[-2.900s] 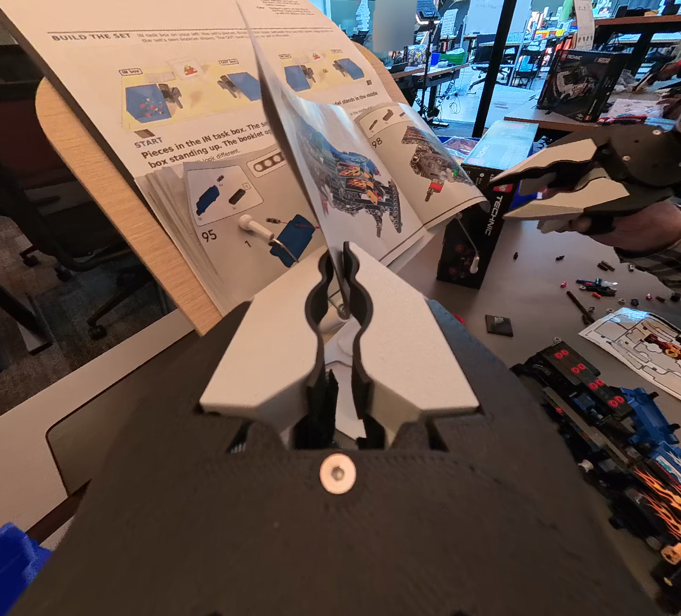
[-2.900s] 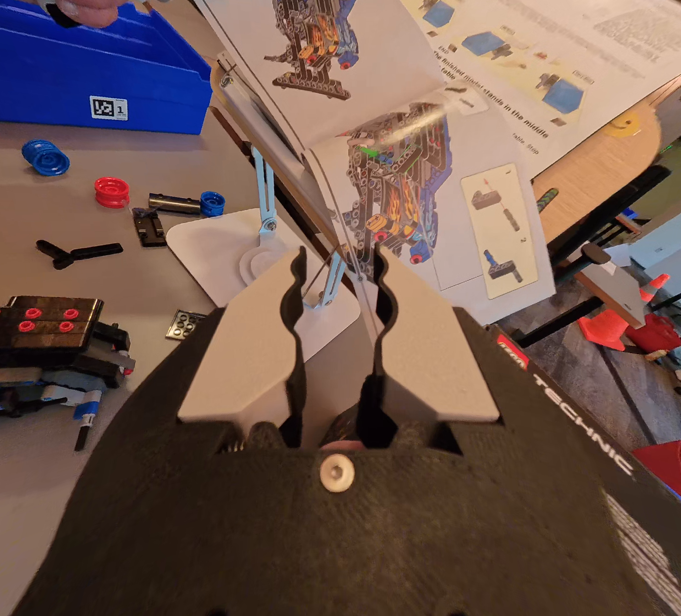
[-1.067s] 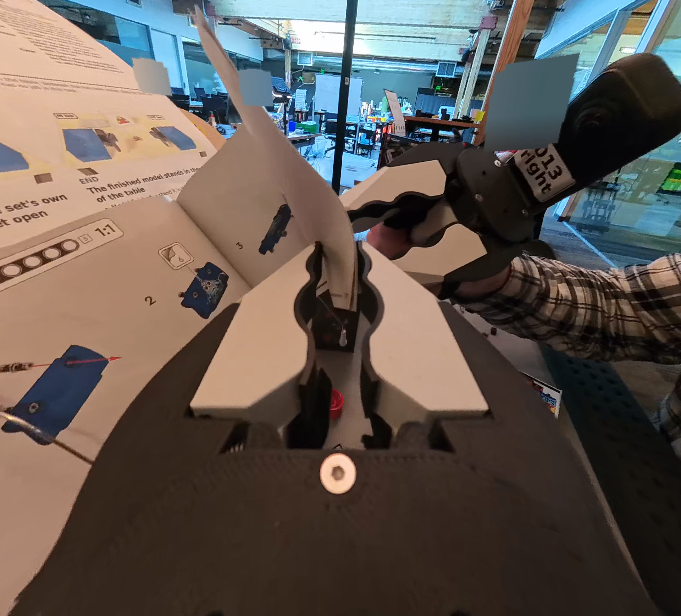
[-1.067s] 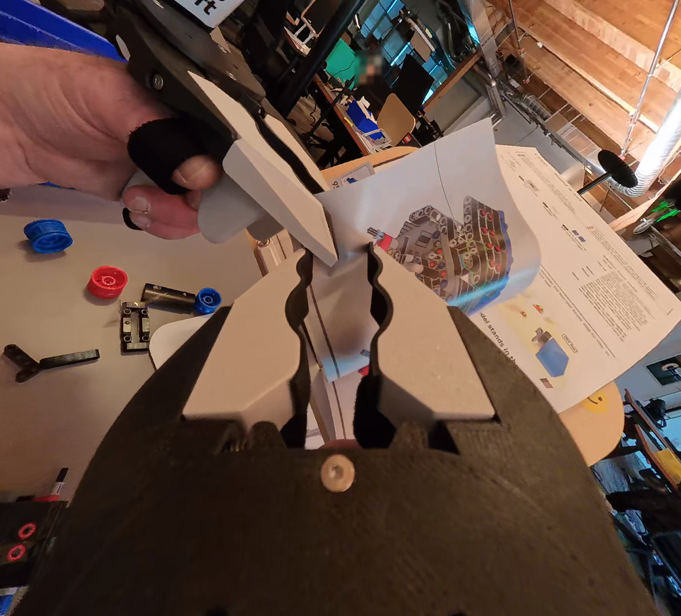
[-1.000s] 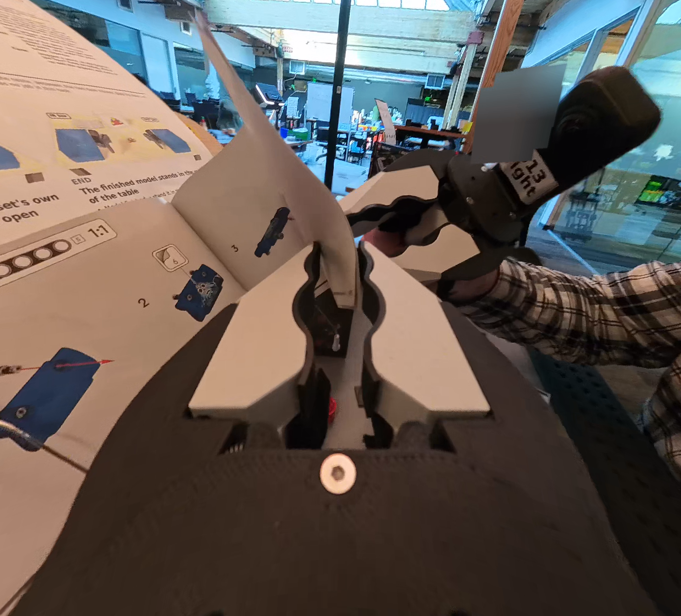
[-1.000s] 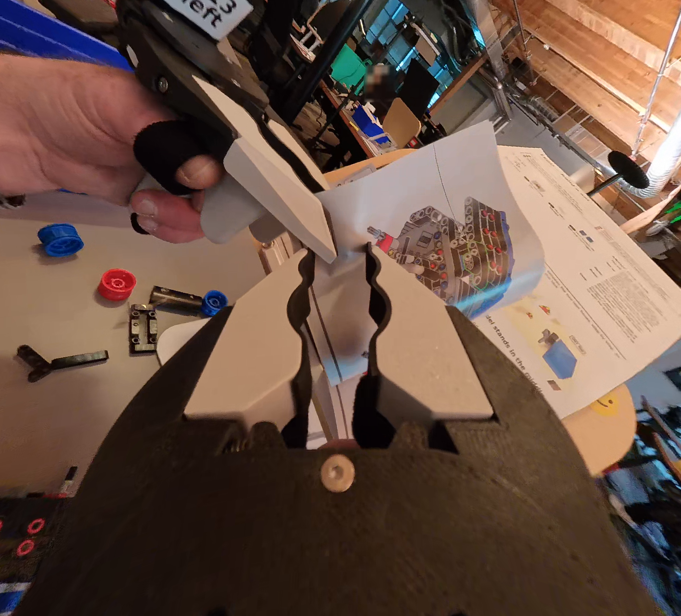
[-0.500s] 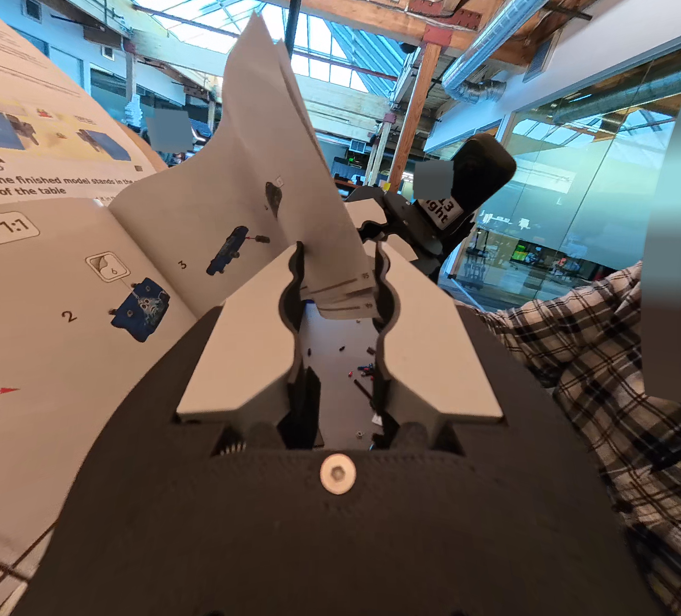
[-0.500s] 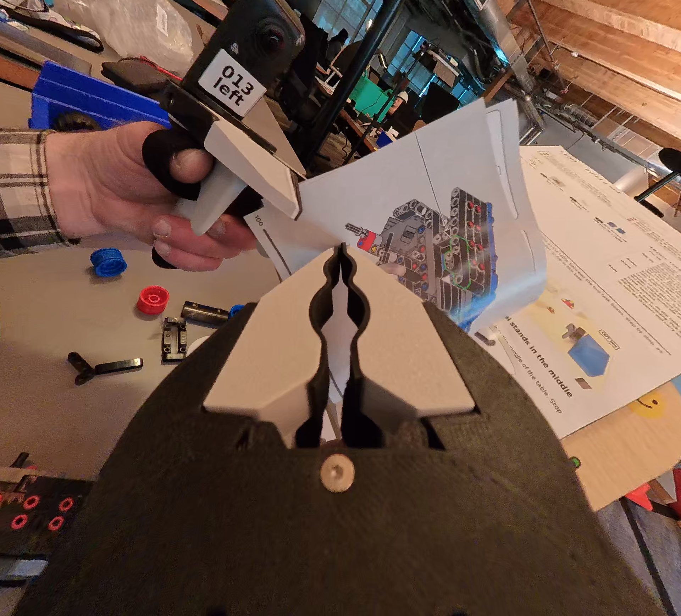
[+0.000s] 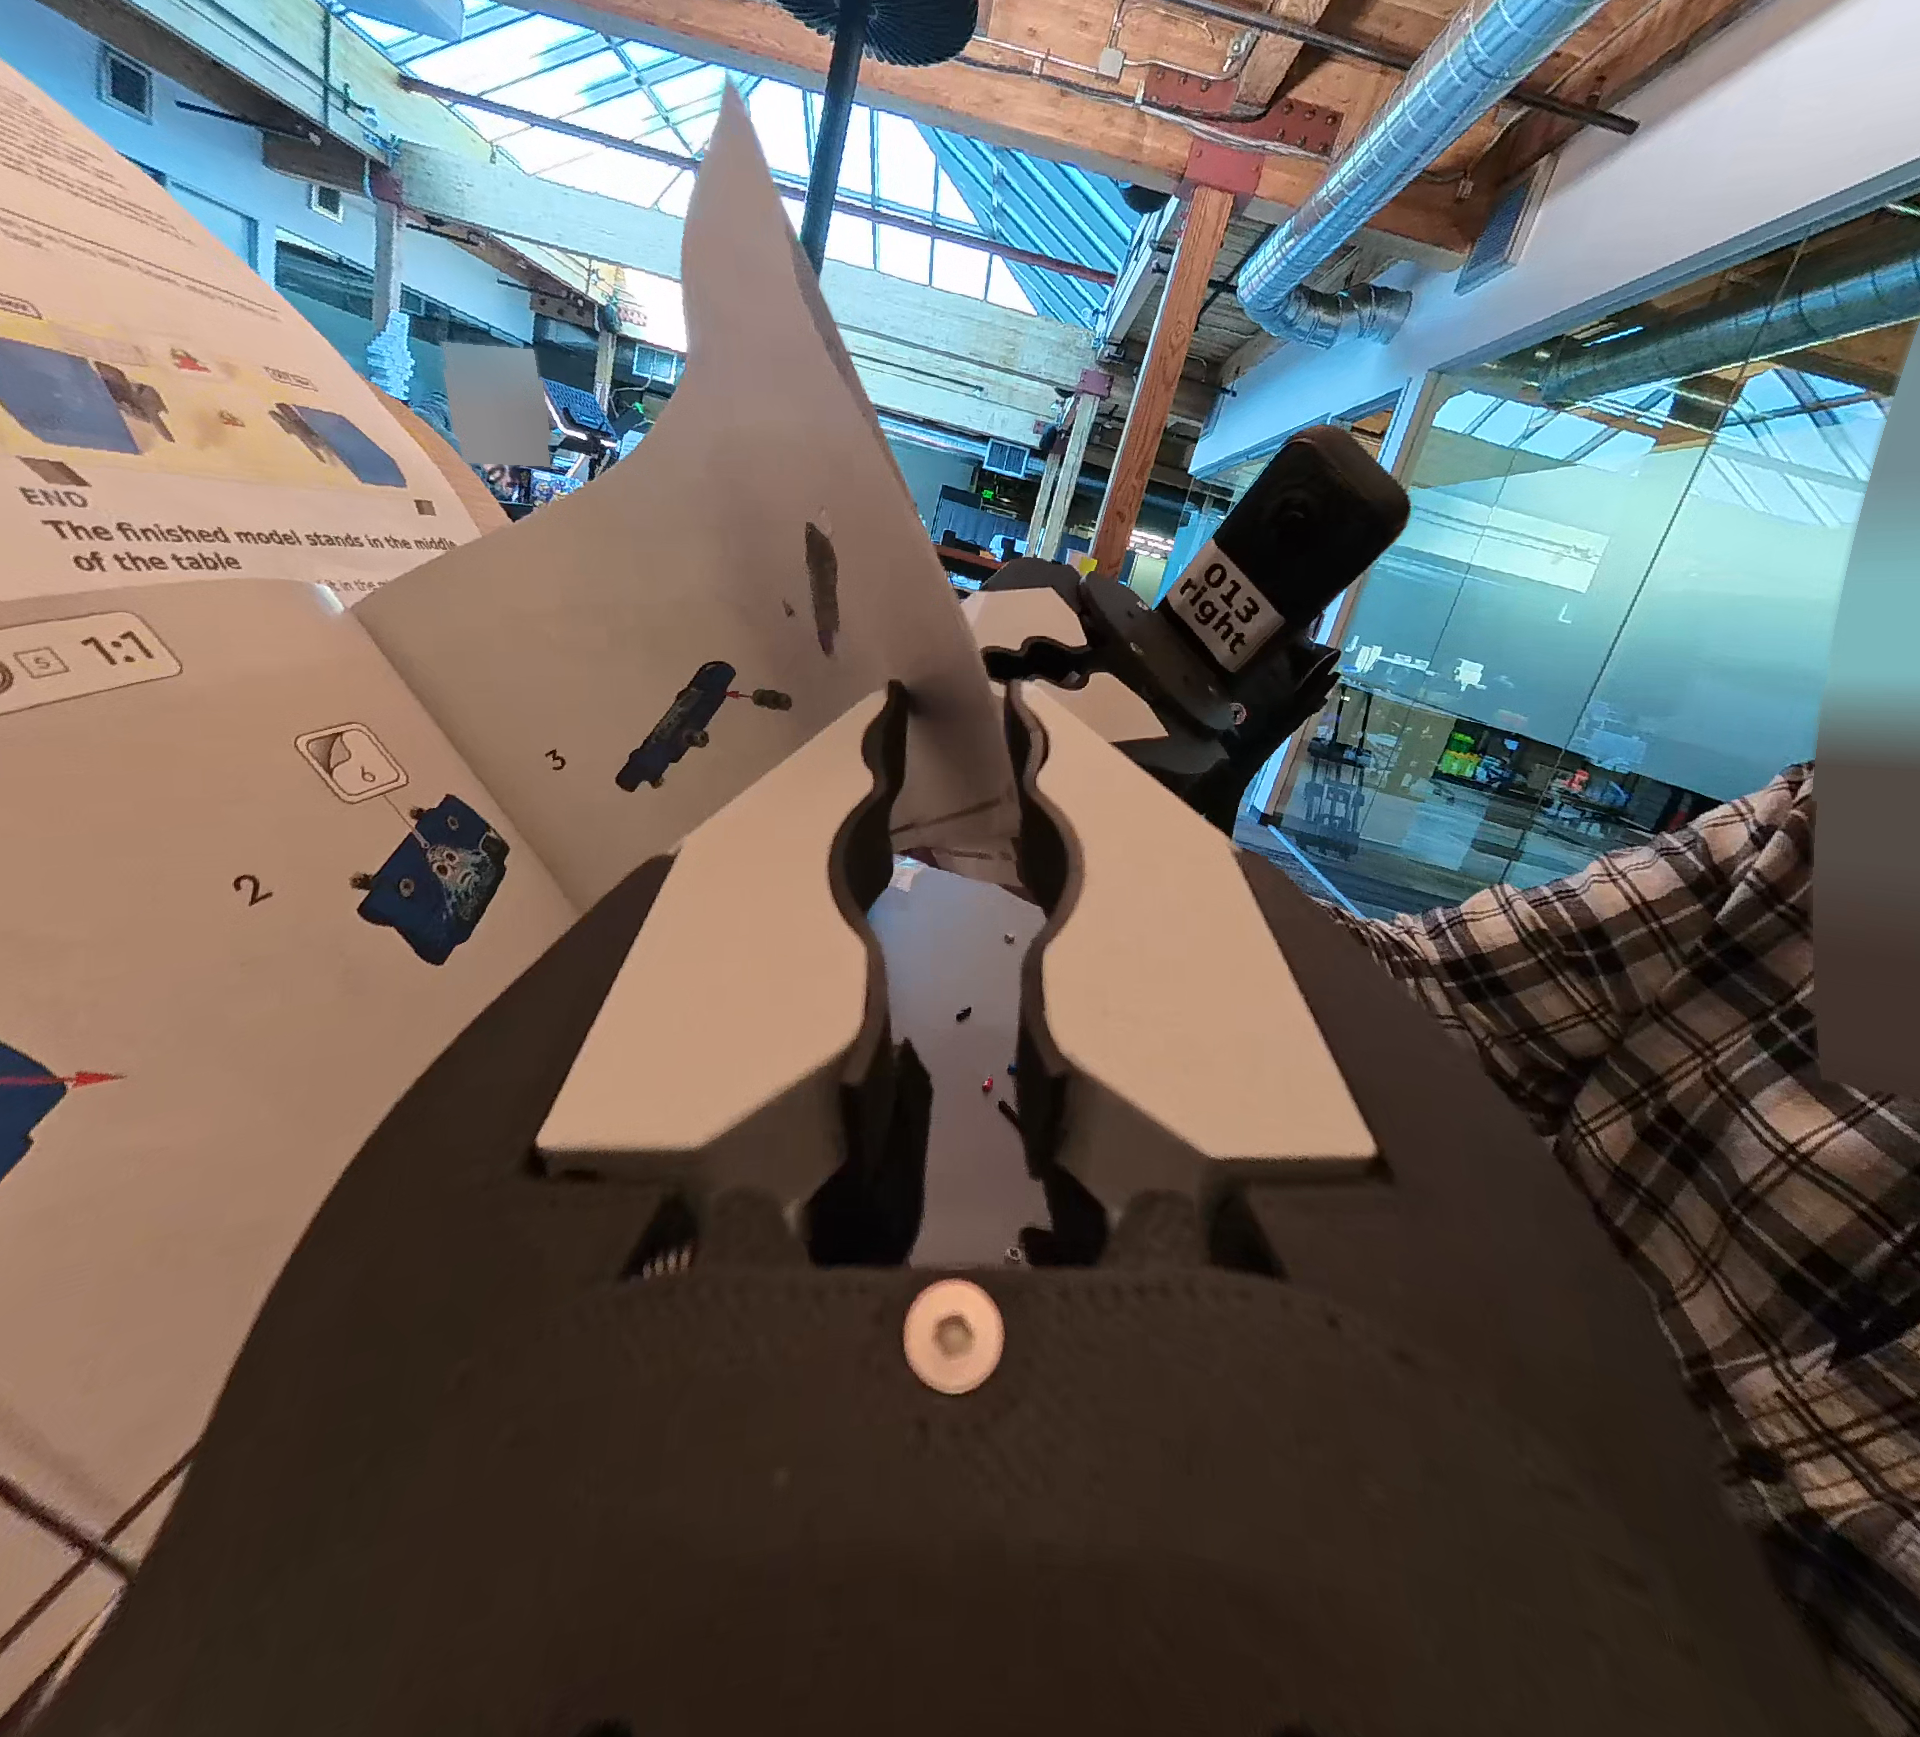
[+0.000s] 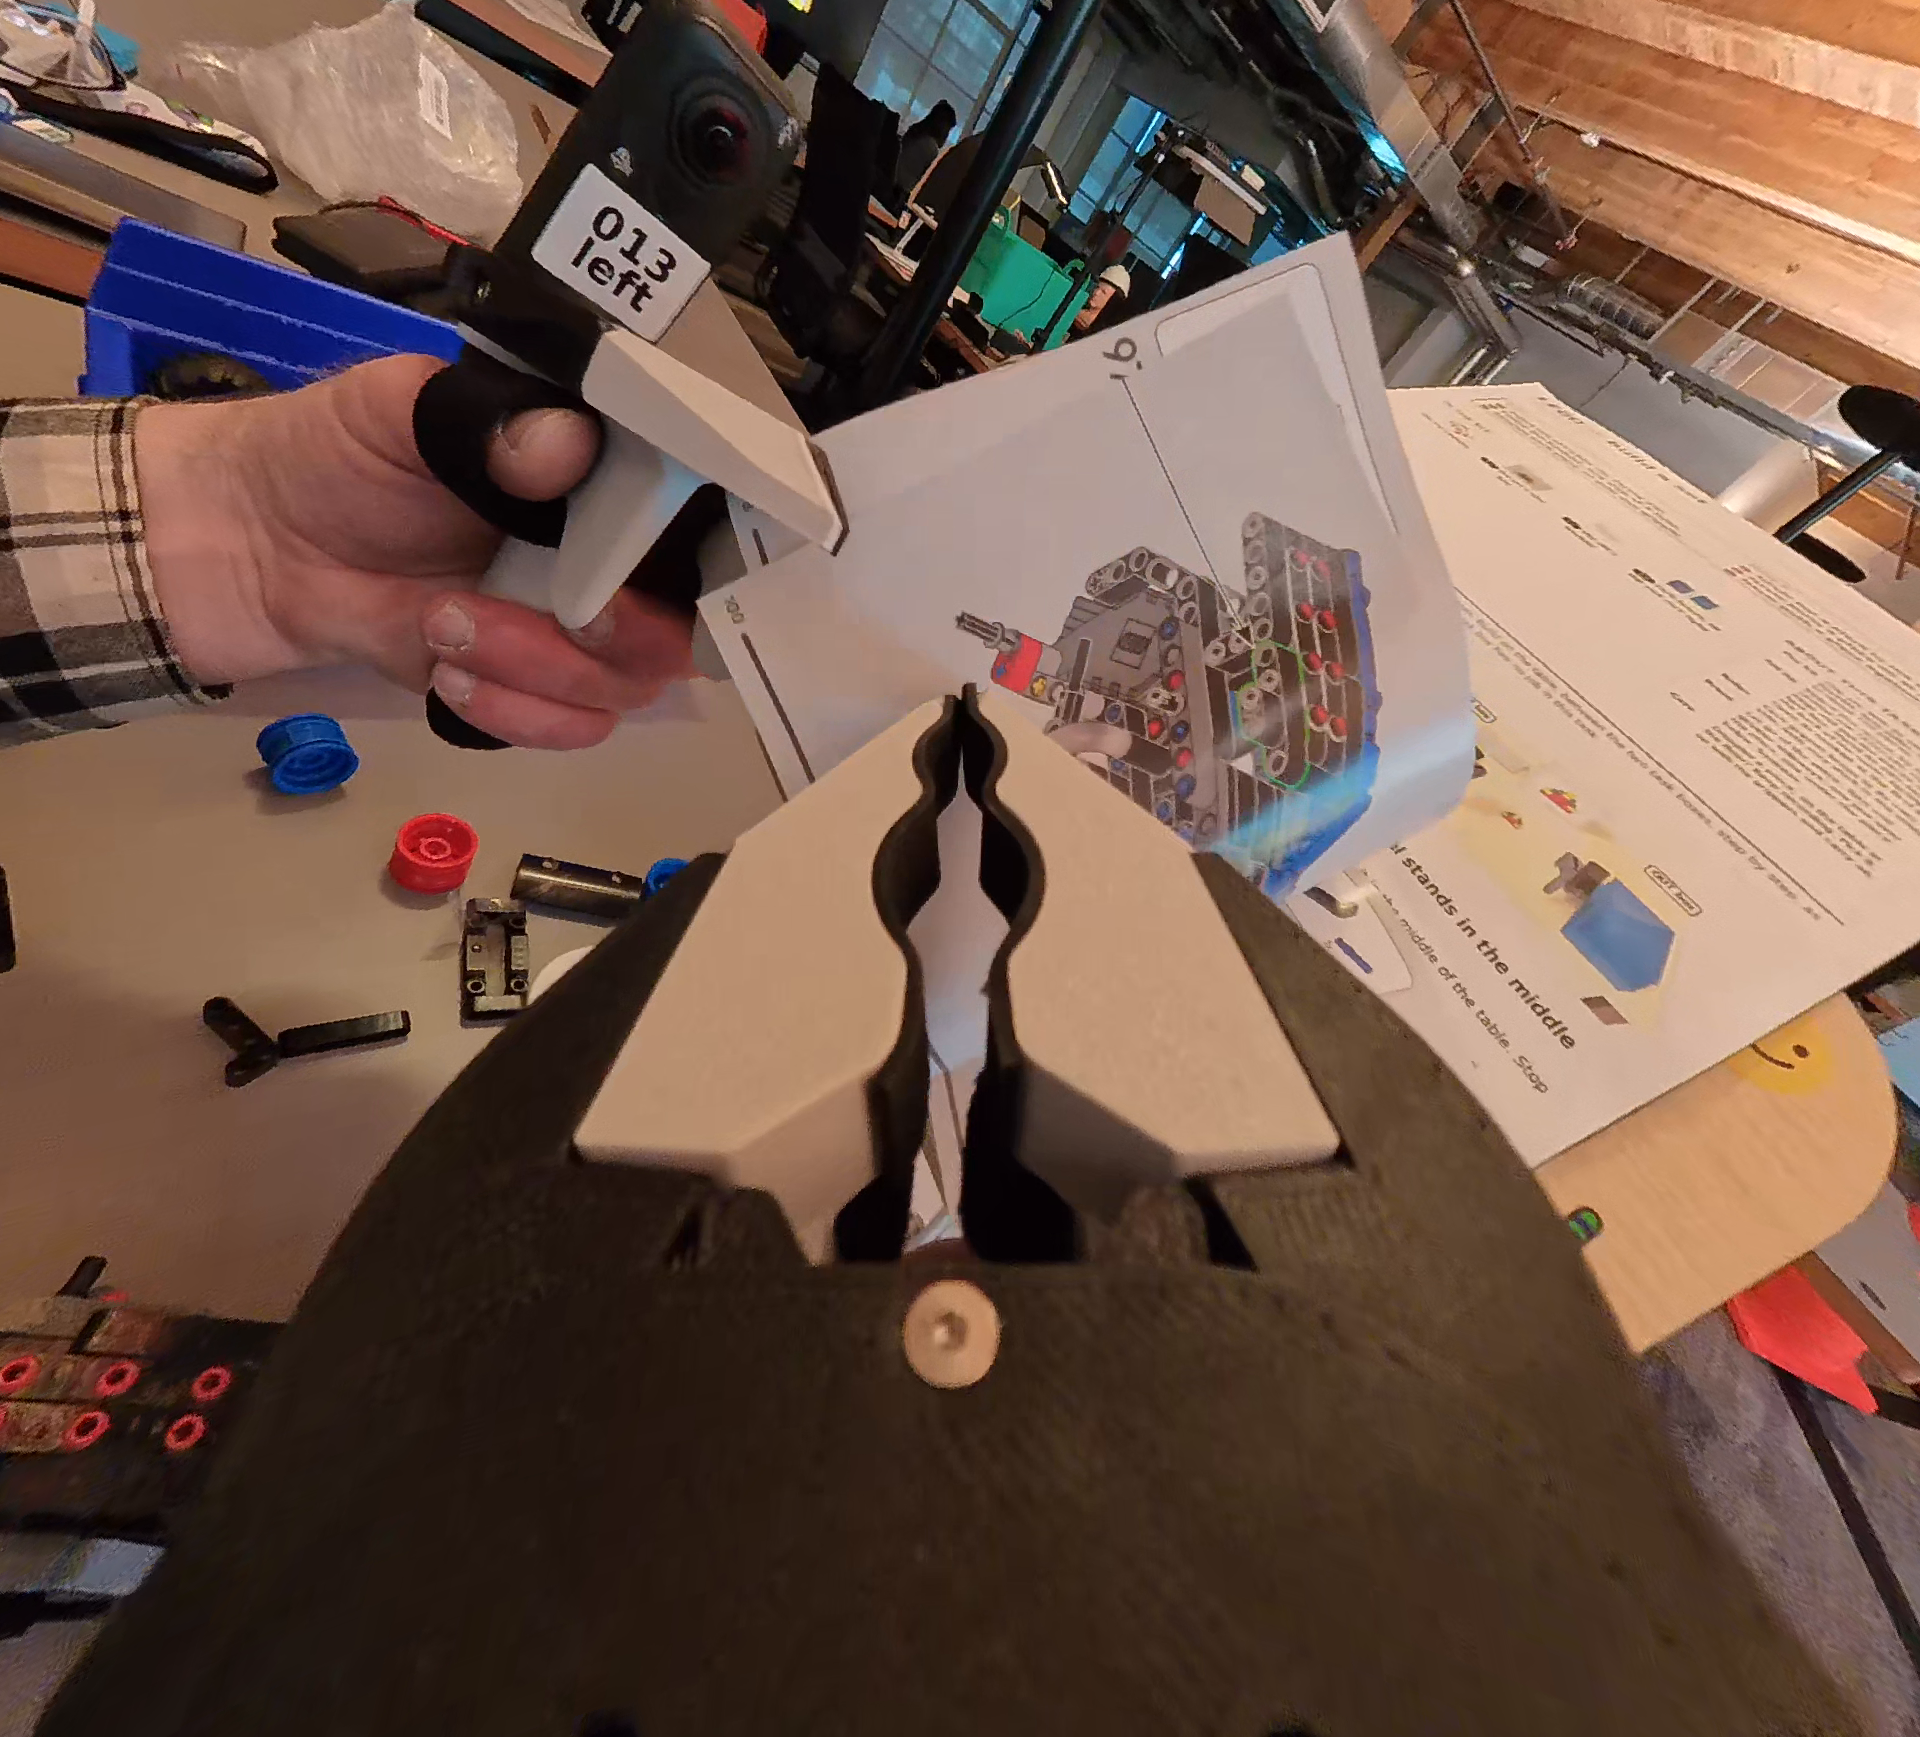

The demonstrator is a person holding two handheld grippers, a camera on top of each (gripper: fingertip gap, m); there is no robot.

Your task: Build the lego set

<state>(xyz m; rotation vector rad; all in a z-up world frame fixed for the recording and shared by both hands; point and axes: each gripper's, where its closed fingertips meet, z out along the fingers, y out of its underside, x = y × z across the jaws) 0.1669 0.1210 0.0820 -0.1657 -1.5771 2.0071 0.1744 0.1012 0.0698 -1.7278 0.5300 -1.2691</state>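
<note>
While the left claw (image 9: 954, 721) gapes, the right claw (image 10: 964, 711) pinches the booklet page (image 10: 1039, 544).

A white sticker (image 10: 613, 264) with black digits and a short word sat on the black camera (image 10: 686, 129) above a person's hand (image 10: 343, 544). A matching sticker (image 9: 1231, 622) marked the other camera (image 9: 1309, 513). The open booklet (image 9: 260, 856) carried black step numbers and a small scale box beside part drawings. The lifted booklet page (image 10: 1039, 565) bore small numbers near its edges. The task sheet (image 10: 1683, 648) behind held bold headings, fine paragraphs and tiny picture labels. A yellow smiley sticker (image 10: 1782, 1059) sat on the wooden board (image 10: 1714, 1199).
</note>
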